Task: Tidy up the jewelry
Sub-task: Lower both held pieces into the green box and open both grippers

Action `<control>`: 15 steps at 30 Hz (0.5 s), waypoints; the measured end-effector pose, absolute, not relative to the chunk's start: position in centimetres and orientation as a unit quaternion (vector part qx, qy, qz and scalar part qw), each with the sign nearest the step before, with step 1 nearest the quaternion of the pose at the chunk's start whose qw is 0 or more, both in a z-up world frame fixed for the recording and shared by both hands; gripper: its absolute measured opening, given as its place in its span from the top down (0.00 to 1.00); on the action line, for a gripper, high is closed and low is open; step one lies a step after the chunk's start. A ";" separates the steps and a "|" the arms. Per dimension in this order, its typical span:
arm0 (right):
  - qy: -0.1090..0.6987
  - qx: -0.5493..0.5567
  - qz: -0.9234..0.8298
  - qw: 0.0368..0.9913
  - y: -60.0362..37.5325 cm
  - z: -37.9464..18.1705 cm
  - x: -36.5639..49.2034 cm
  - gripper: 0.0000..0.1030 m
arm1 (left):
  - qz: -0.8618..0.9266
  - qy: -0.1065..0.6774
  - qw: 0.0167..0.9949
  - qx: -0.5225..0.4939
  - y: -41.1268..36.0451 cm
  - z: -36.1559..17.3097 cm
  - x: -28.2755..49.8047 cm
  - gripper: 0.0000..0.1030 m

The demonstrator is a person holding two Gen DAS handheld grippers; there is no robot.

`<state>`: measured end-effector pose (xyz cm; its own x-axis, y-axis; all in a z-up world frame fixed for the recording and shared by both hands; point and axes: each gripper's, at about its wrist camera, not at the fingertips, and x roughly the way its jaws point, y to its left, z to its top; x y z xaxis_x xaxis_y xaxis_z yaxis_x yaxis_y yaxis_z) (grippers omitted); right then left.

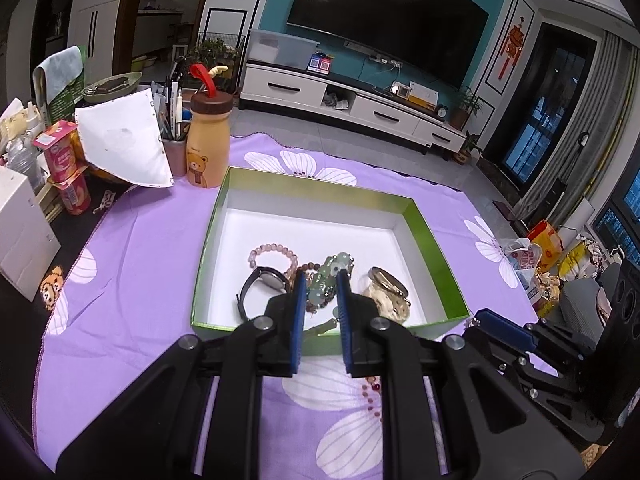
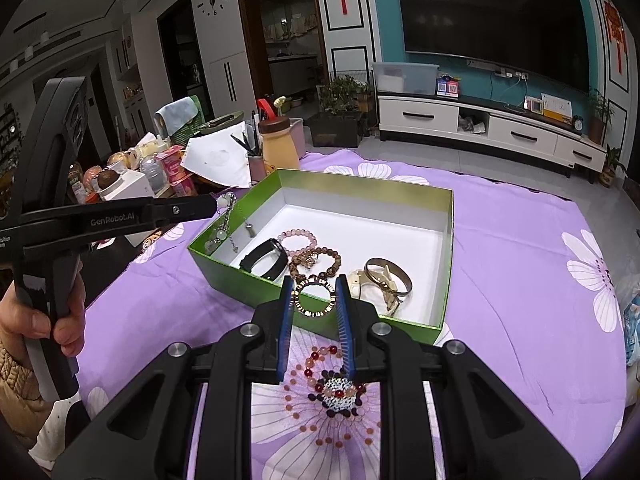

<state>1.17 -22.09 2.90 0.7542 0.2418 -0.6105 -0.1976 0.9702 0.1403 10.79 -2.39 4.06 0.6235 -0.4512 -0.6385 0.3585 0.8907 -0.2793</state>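
1. Purple cloth (image 1: 140, 248) printed with white flowers is spread over the table, and a living room with a dark television (image 2: 492, 20) on a teal wall and a low white cabinet (image 2: 480, 128) is seen behind it.
2. An open green box (image 1: 424, 220) with a white floor is placed on the cloth; a bear-printed bottle (image 1: 208, 136) and a pen cup (image 1: 174, 152) are stood just beyond its far left corner.
3. Inside the box a pink bead bracelet (image 1: 272, 254), a black watch (image 1: 264, 280), a brown bead bracelet (image 2: 320, 260) and a gold bangle (image 2: 388, 276) on a pale piece are laid close together near the front wall.
4. The left gripper (image 1: 320, 280) is held above the box's near left part, and a green bead strand (image 1: 324, 280) is clamped between its nearly closed jaws; in the right wrist view the strand (image 2: 224, 216) is seen dangling from the tip over the box's left wall.
5. The left gripper's handle is grasped by a person's hand (image 2: 44, 320).
6. The right gripper (image 2: 314, 292) is held at the box's front wall, and a gold ring-shaped bracelet (image 2: 314, 298) is pinched between its narrowly spaced blue pads, above the wall's edge.
7. A red and pink bead bracelet (image 2: 332, 376) is left on the cloth, outside the box, below the right gripper.
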 end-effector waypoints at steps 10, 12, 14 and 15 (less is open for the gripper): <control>0.340 0.055 0.105 0.933 -24.0 2.1 5.0 0.80 | -0.230 0.387 0.891 -0.057 -5.1 2.8 14.6 0.86; 0.342 0.057 0.103 0.932 -24.3 2.0 5.8 0.80 | -0.233 0.389 0.889 -0.056 -5.6 2.4 15.2 0.86; 0.345 0.055 0.101 0.931 -24.6 1.8 6.5 0.80 | -0.236 0.393 0.887 -0.058 -6.2 2.2 16.0 0.86; 0.347 0.054 0.100 0.931 -24.7 1.7 7.0 0.80 | -0.238 0.395 0.885 -0.060 -6.5 2.0 16.3 0.86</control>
